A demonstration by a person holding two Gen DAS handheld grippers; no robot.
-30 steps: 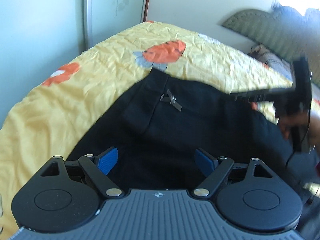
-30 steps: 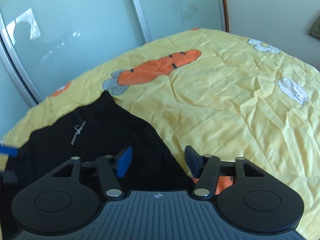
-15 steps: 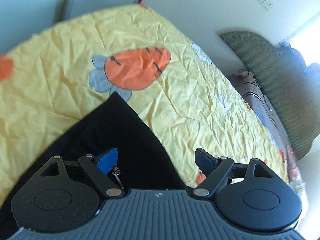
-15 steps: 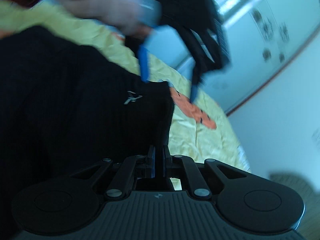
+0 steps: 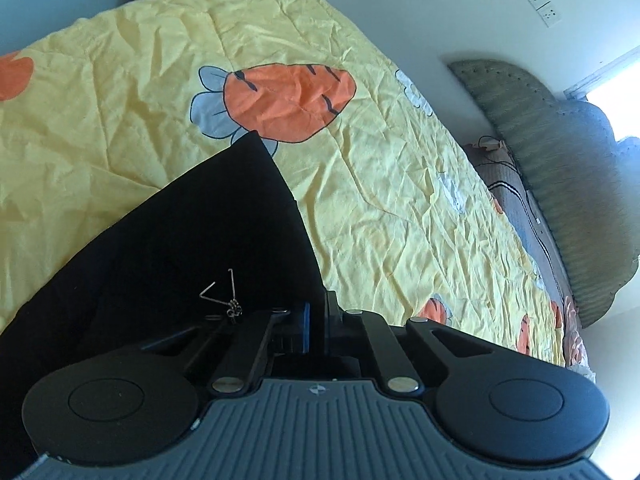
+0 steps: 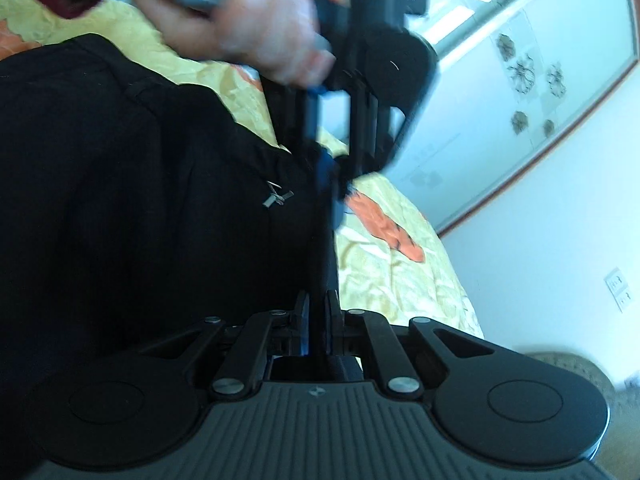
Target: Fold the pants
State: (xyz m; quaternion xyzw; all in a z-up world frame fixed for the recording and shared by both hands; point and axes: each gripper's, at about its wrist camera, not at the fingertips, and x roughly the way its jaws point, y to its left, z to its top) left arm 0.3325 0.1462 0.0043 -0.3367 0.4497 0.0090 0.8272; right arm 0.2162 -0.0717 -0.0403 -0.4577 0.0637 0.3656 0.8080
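both the left gripper and right gripper are pinched closed on the black pants' edge, lifting it off the yellow bed, likely to fold it over.

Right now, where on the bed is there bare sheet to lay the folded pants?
Free: the yellow sheet between the black pants and the headboard, right of the carrot print. Crowded: along the pants' edge, where the left gripper and right gripper both pinch the fabric.
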